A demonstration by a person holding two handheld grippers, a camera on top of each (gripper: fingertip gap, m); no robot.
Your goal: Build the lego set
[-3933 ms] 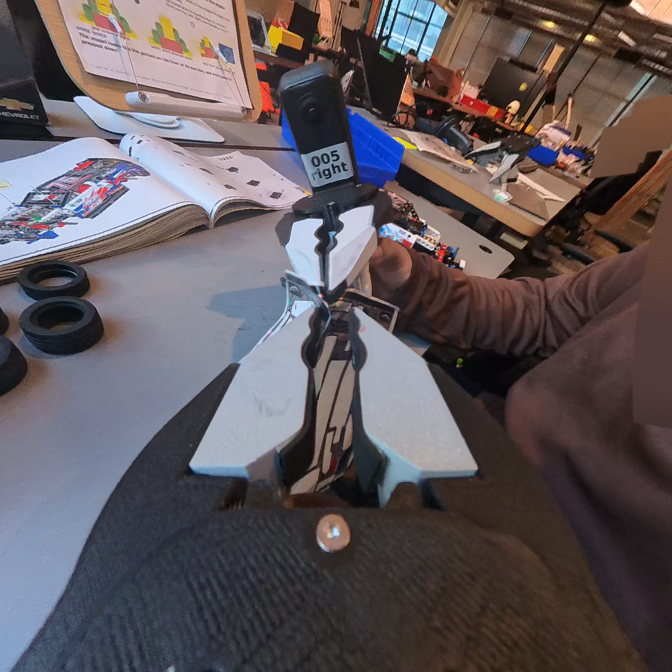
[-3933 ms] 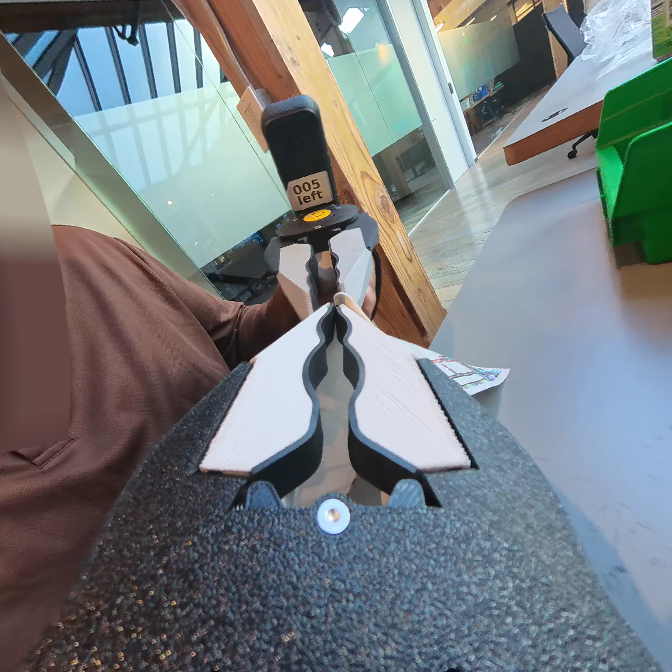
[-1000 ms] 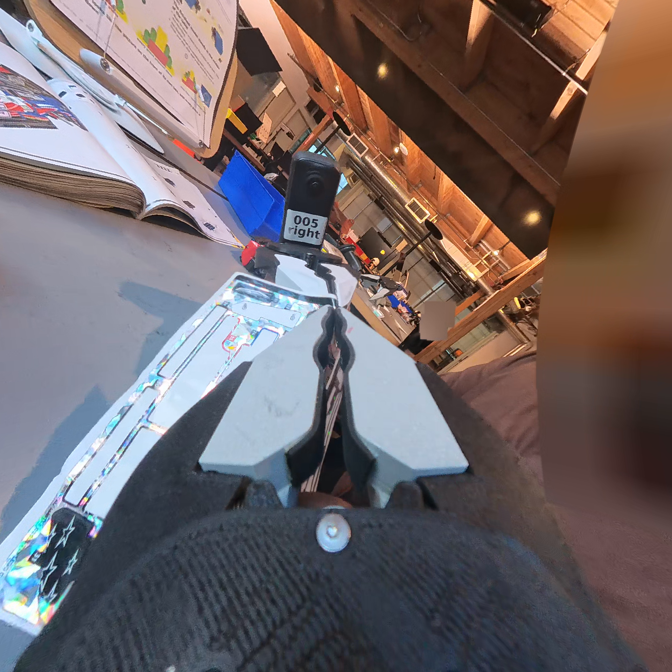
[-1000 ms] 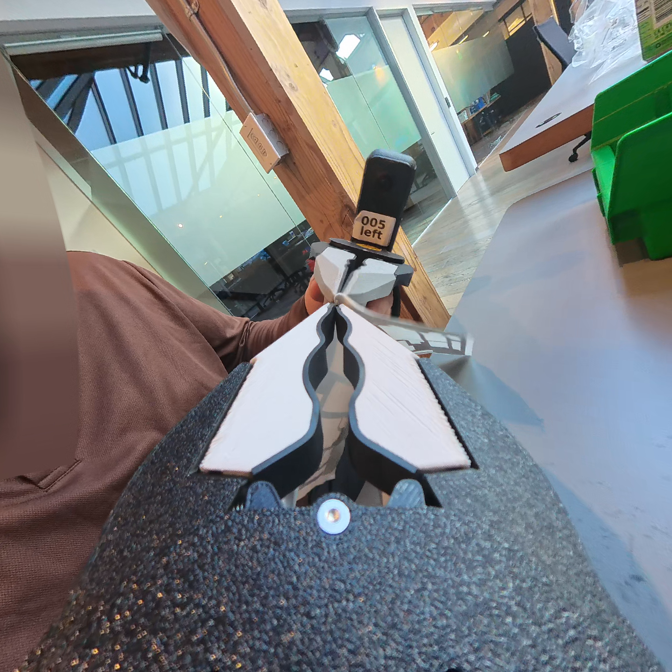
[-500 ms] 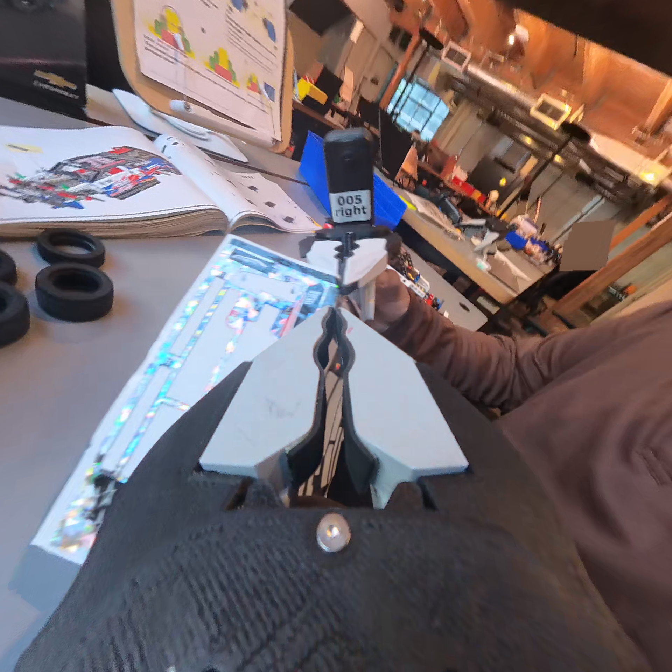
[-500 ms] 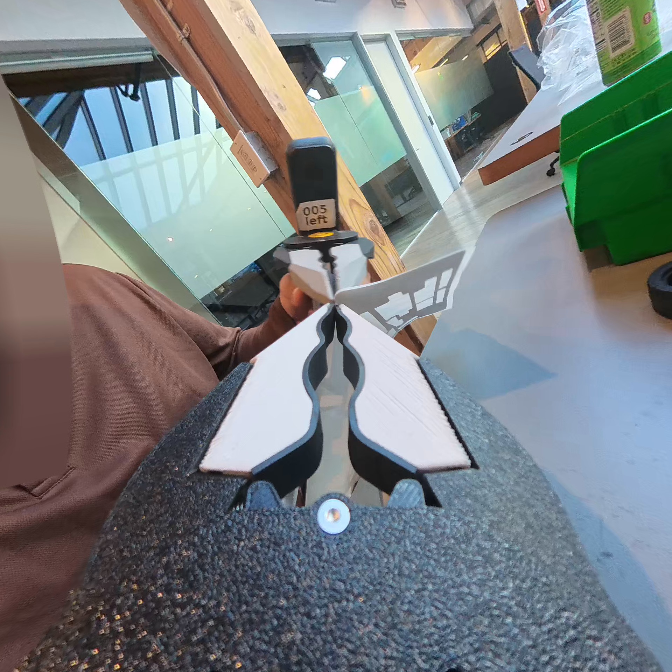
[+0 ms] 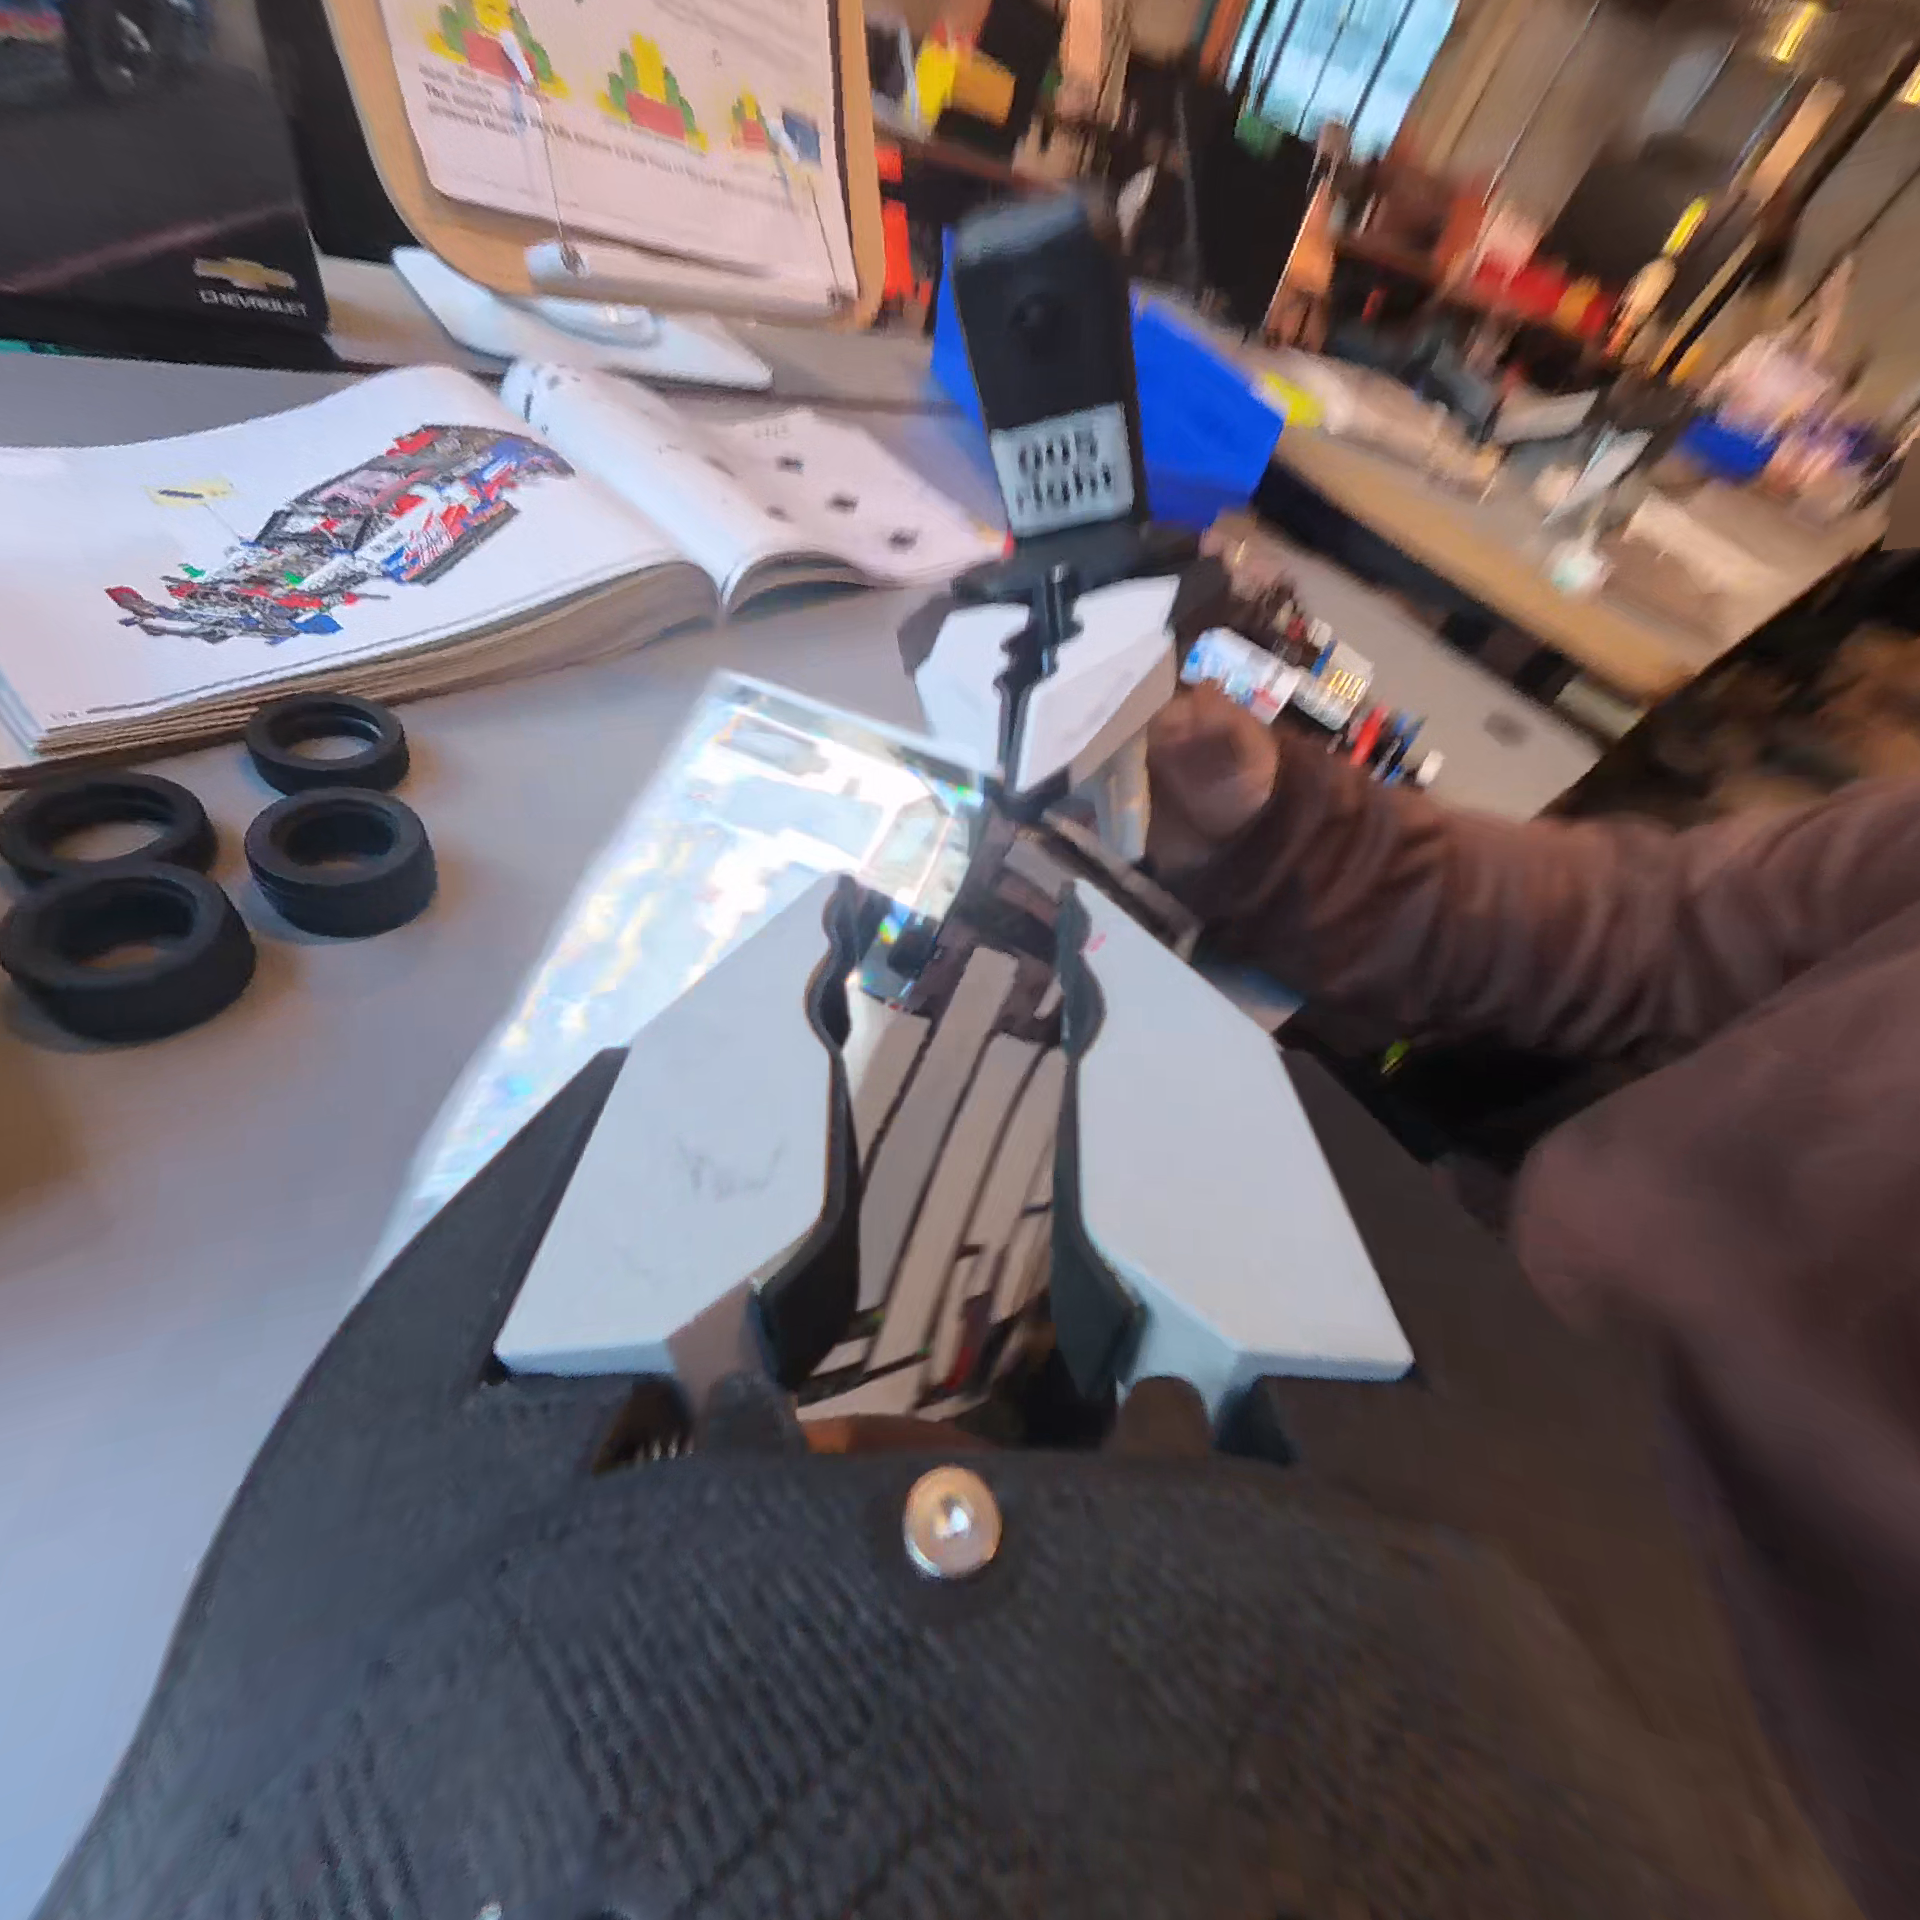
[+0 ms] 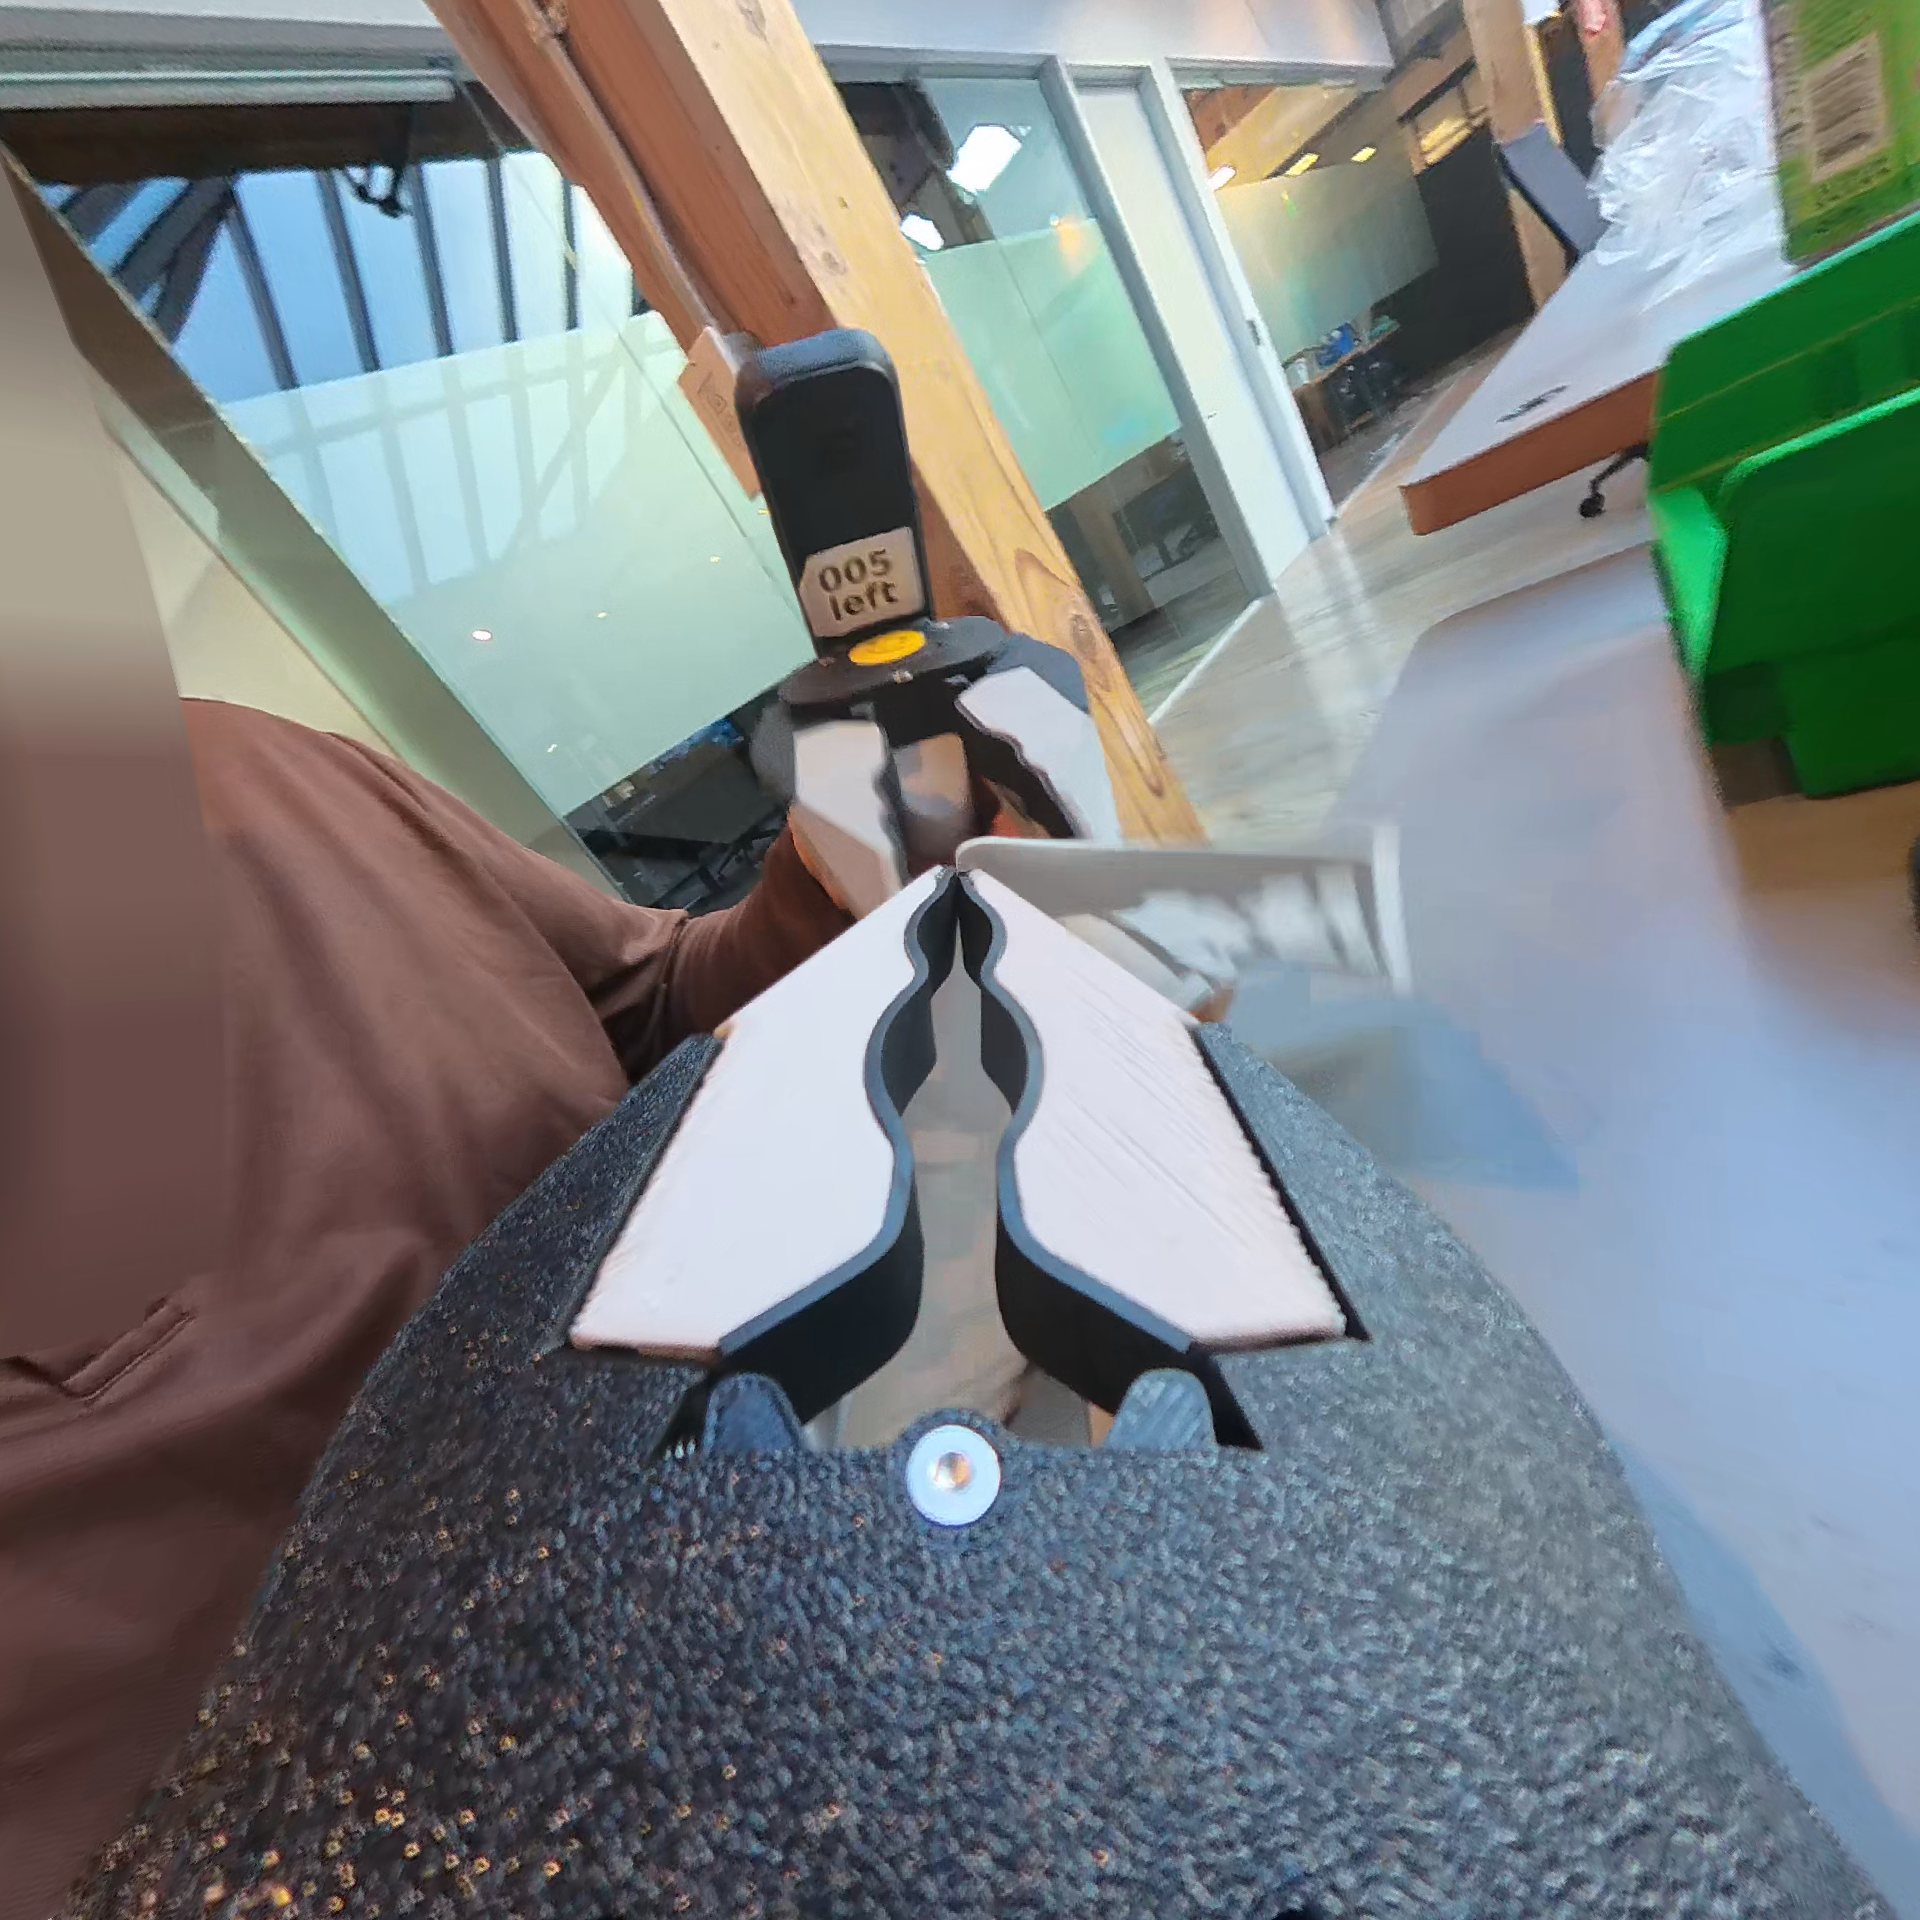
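Observation:
A shiny holographic sticker sheet (image 7: 717,862) of the lego set hangs over the grey table. My right gripper (image 8: 956,878) is shut on one corner of it; the sheet (image 8: 1174,883) sticks out to the right of its tips, blurred. In the left wrist view the right gripper (image 7: 1013,784) pinches the sheet's far end. My left gripper (image 7: 956,899) is open, jaws apart, with the sheet running between and under them. In the right wrist view the left gripper (image 8: 935,821) faces me with its fingers spread.
An open instruction book (image 7: 312,540) and several black tyres (image 7: 332,831) lie at the left. A clipboard stand (image 7: 623,125), a black box (image 7: 156,208) and a blue bin (image 7: 1195,416) stand behind. A part-built model (image 7: 1299,686) lies by the person's hand. Green bins (image 8: 1818,520) stand at the right.
My left gripper, shut on the sheet half a second ago, has opened. The right gripper keeps its hold, and the sheet has swung down flatter. Both views are blurred by motion.

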